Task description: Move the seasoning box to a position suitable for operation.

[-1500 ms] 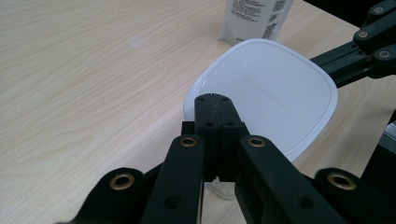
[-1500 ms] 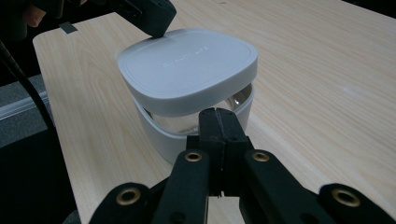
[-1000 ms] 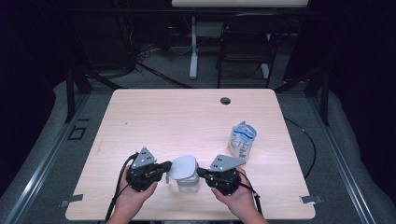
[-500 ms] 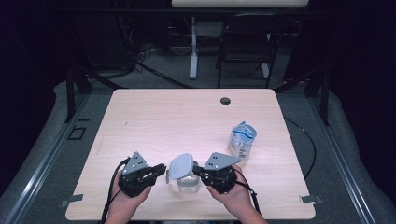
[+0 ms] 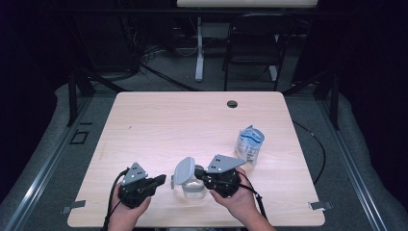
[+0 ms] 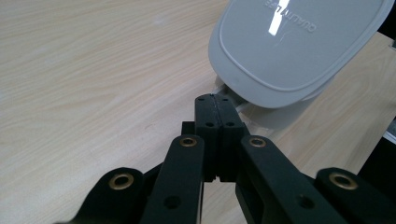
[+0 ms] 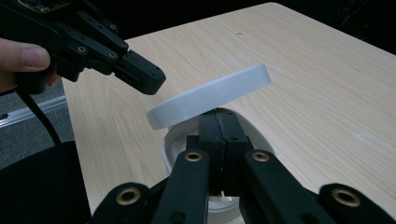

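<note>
High view first: a clear container (image 5: 193, 186) with a hinged grey lid (image 5: 184, 171) is seen near the front edge of the wooden table (image 5: 192, 120), between the two hand-held grippers. The lid is raised and tilted up toward the left. The right gripper (image 5: 202, 177) is set against the container's right side, while the left gripper (image 5: 161, 180) is held just beside the lid, a small gap showing between them. A blue-and-white pouch (image 5: 250, 144) stands well apart to the right, and a dark grommet hole (image 5: 232, 103) is seen far back on the table.

Left gripper view: the jaws are pressed together with nothing between them — their tips point at the base of the lid (image 6: 299, 46), close by its hinge.

Right gripper view: these jaws are also drawn together, and they appear to be clamped on the container's rim (image 7: 173, 140), though the pinch itself is hidden behind the pads. The lid (image 7: 210, 95) is seen edge-on above, with the left gripper (image 7: 154, 77) hovering close to its raised edge.

The step in hand is judged to be the swinging of the lid. It would be done best with the container kept steady by the right grip, and the lid nudged gently by the closed left tips — pushed on its broad face rather than at the hinge, so that the container is not tipped.
</note>
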